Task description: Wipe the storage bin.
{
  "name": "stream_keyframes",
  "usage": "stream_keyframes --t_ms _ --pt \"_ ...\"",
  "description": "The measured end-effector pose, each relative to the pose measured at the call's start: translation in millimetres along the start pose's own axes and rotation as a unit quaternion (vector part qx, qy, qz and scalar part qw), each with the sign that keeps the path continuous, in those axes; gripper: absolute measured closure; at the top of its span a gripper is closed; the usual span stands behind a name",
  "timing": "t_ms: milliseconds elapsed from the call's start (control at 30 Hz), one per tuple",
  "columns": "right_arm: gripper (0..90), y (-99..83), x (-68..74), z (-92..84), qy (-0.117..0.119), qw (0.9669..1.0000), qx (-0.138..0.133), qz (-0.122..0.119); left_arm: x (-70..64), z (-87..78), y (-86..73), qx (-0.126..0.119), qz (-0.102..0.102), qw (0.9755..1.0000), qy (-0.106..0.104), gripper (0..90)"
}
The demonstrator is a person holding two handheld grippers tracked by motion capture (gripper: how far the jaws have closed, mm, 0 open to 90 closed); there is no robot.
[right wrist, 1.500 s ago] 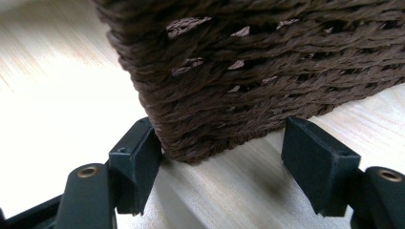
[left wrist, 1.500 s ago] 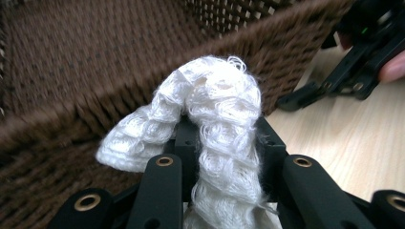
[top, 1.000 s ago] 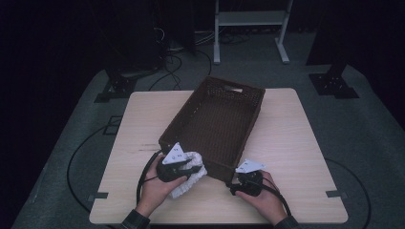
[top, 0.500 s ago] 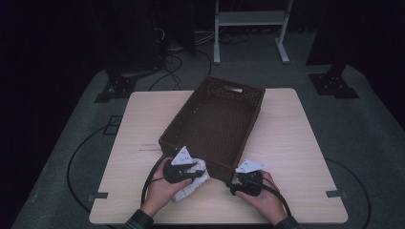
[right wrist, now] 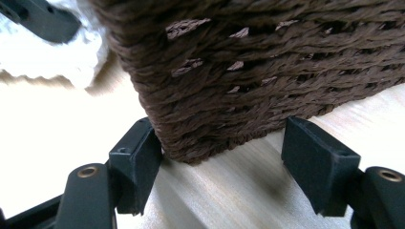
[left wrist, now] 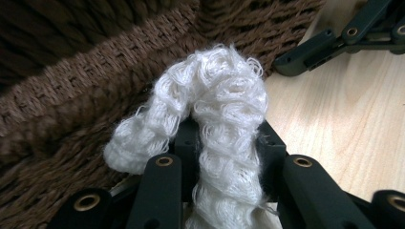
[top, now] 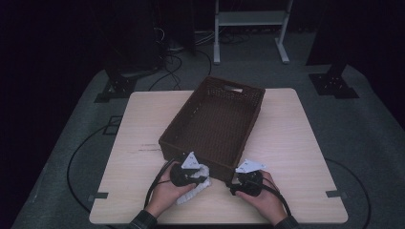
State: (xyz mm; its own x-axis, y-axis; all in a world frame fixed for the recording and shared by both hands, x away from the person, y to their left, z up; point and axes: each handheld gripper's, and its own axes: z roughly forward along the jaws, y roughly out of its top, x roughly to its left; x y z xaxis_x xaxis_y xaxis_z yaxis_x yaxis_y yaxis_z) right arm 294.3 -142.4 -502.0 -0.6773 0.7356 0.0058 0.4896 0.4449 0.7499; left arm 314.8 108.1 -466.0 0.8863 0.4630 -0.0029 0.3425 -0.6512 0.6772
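**A:** What are you counting on the bench (top: 143, 124)?

**B:** One brown woven basket (top: 215, 119), one white knitted cloth (left wrist: 215, 124), two grippers. The left gripper (top: 187, 175) is pinching the cloth between its jaws, just beside the basket's near wall.

**A:** And the right gripper (top: 248, 181)?

**B:** Its jaws are standing spread around the basket's near corner, one just touching the weave.

**A:** Anything hiding?

**B:** The cloth's lower end is disappearing behind the left jaws, and the hand is covering part of it from above.

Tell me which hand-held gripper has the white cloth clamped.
The left hand-held gripper: its jaws are shut on the white cloth. The right hand-held gripper holds nothing; its jaws stand open around the basket corner.
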Motion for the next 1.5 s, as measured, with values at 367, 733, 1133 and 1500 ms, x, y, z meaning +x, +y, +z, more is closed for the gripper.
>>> stream_keyframes --t_ms 367,733,1133,1500 --pt "29.5 0.0 0.0 0.0 0.000 1.0000 0.000 0.000 -0.2 4.7 -2.8 0.012 0.000 0.9999 -0.006 69.1" --pt "29.5 0.0 0.0 0.0 0.000 1.0000 0.000 0.000 -5.3 -19.6 8.5 -0.035 0.006 0.9994 0.002 69.0" --pt "29.6 0.0 -0.1 0.1 0.000 1.0000 -0.001 -0.001 -12.5 -46.4 23.2 -0.085 0.010 0.9963 0.005 69.0" --pt "29.7 0.0 0.0 0.1 0.000 1.0000 0.000 0.000 -15.8 -47.1 30.3 -0.092 0.015 0.9956 -0.002 69.0"
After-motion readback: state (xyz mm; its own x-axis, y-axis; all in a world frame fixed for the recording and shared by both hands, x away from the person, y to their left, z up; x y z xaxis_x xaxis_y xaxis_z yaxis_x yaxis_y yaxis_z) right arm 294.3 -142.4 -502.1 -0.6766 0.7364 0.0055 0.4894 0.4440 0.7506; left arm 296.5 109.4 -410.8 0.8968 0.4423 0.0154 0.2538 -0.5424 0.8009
